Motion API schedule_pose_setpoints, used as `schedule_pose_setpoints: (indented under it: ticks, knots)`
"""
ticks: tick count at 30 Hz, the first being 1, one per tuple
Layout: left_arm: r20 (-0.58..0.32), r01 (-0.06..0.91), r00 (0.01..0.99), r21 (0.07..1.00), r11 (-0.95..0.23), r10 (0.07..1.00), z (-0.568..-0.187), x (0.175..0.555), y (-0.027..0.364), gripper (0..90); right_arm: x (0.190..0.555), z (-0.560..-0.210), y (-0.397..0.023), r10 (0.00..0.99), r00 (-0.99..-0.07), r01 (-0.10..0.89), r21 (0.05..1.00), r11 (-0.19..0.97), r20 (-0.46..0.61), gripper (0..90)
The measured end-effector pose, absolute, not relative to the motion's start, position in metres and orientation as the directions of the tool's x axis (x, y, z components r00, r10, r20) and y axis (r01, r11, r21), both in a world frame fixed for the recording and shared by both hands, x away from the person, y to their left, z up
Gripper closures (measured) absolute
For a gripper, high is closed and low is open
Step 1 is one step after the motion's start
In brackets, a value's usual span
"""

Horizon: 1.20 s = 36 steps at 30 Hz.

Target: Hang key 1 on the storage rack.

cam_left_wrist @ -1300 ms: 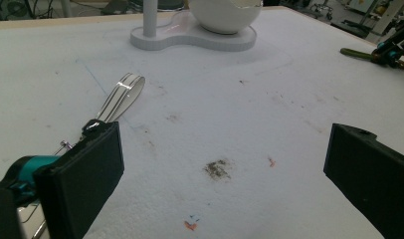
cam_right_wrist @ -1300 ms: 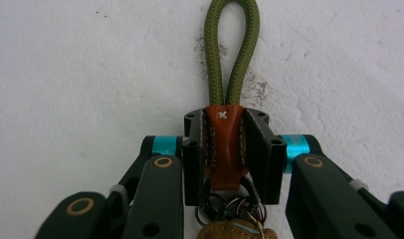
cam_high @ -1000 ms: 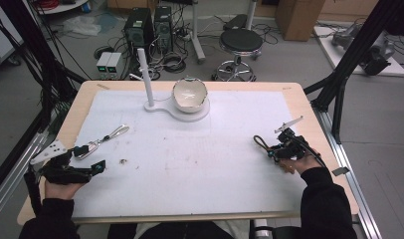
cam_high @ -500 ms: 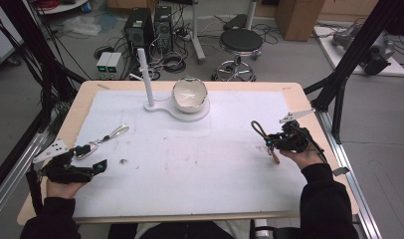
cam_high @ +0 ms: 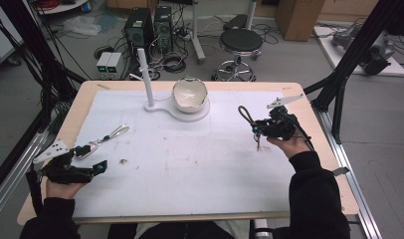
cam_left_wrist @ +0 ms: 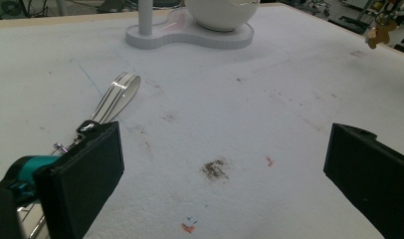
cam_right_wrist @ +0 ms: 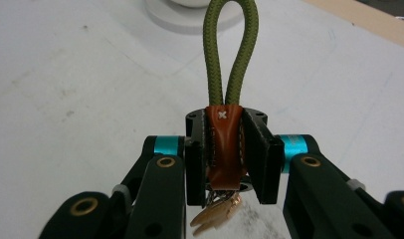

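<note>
While the left claw (cam_left_wrist: 220, 164) gapes wide, the right claw (cam_right_wrist: 225, 154) pinches an unlabelled keychain (cam_right_wrist: 224, 144) bearing a white cross-stitch.

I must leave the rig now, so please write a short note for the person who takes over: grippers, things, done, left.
Right gripper: shut on the keychain at its brown leather tab, lifted above the table, keys hanging.
Left gripper: open, low at the near left, holding nothing.
Striped strap: lies on the table beside the left jaw.
Bowl stand: far centre.
Done: keychain picked up.
Left: probably placing it; destination unclear.

Black sleeves, black tongs (cam_right_wrist: 225, 169), teal collars
</note>
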<state>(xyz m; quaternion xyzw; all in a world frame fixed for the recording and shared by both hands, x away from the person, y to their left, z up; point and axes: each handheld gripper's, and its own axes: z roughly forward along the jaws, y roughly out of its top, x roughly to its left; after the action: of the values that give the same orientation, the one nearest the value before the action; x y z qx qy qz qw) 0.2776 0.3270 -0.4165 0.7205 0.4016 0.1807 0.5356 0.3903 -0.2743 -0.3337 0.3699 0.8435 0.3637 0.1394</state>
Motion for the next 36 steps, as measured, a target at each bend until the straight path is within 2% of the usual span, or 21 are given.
schedule_pose_setpoints:
  ticks: [6, 36]
  knots:
    - [-0.171, 0.38, 0.61, 0.92, -0.097, 0.773, -0.416, 0.278, 0.328, 2.8, 0.395, -0.323, -0.255, 0.709, -0.704, 0.502, 0.739, 0.45, 0.046, 72.5]
    - [-0.168, 0.365, 0.619, 0.927, -0.091, 0.768, -0.414, 0.279, 0.327, 2.8, 0.415, -0.282, -0.164, 0.634, -0.772, 0.403, 0.74, 0.539, -0.042, 72.4]
